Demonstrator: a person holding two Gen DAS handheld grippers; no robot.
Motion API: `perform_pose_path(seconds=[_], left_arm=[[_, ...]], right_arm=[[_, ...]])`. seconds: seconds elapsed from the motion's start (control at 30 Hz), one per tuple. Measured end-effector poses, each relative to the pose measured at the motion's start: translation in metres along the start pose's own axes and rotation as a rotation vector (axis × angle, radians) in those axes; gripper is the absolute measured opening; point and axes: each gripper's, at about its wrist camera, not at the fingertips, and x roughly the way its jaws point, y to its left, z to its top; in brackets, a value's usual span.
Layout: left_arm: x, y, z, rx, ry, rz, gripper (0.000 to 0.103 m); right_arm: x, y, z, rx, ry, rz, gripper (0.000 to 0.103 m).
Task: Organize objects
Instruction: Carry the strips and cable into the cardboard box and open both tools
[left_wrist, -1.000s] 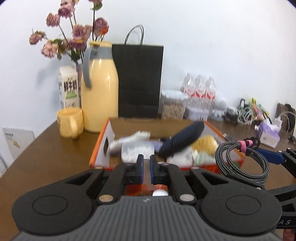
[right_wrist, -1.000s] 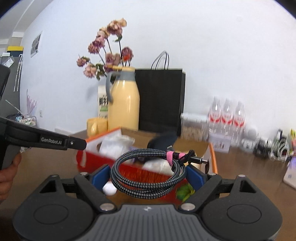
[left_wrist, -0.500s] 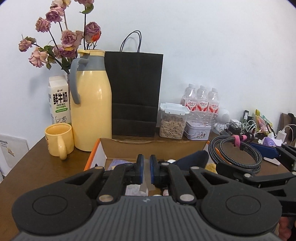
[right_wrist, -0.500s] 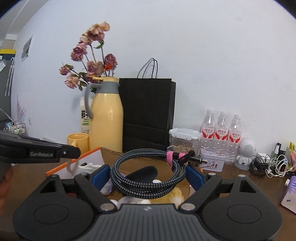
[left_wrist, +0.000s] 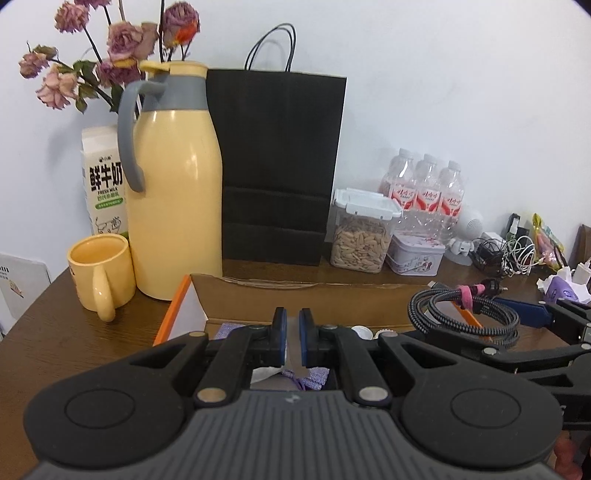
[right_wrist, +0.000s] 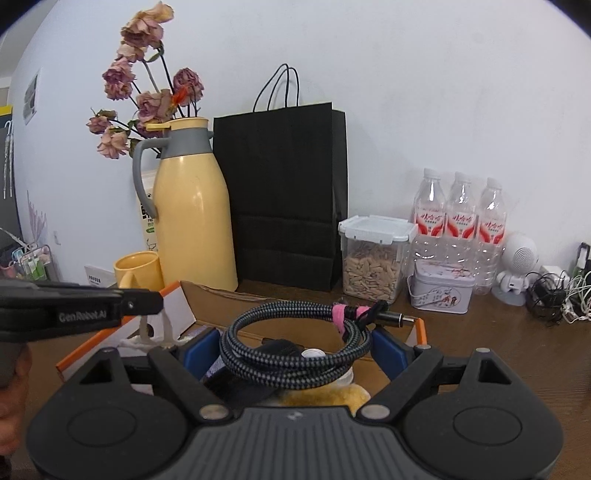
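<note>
My right gripper (right_wrist: 295, 349) is shut on a coiled black-and-grey braided cable (right_wrist: 295, 343) with a pink tie, held above an open cardboard box with orange edges (right_wrist: 221, 295). The cable also shows in the left wrist view (left_wrist: 465, 314), at the right over the box (left_wrist: 295, 291). My left gripper (left_wrist: 292, 332) is shut, with only a narrow gap between its blue pads, and holds nothing. It sits over the box's left part. Inside the box I see a dark item, white caps, purple cloth and something yellow.
Behind the box stand a yellow thermos (left_wrist: 173, 184), a yellow mug (left_wrist: 101, 269), a milk carton (left_wrist: 105, 184), dried roses, a black paper bag (left_wrist: 277, 166), a seed jar (left_wrist: 362, 232), a tin (left_wrist: 415, 254), water bottles (left_wrist: 424, 188) and tangled chargers (left_wrist: 509, 251).
Both grippers have moved forward and over the box, closer to the back wall. The cable is still held by the right gripper. The left gripper has stayed shut.
</note>
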Motion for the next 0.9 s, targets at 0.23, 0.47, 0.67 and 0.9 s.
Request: perform_pose_path(seconds=[0.23,0.47,0.67,0.9], left_arm=[[0.011,-0.001,0.004,0.004,0.030,0.003,0.009],[0.003,0.001,0.002,0.014,-0.021,0.072,0.100],[-0.003,0.003,0.005,0.014,-0.027,0.094,0.103],[-0.015,0.004,0.003,0.014,-0.030,0.098,0.103]], right_arm=[[0.013,0.002,0.004,0.008,0.037,0.004,0.088],[0.011,0.003,0.004,0.008,0.050,-0.010,0.103],[0.005,0.010,0.005,0.000,0.052,-0.007,0.103],[-0.006,0.017,0.005,-0.009,0.047,-0.012,0.103]])
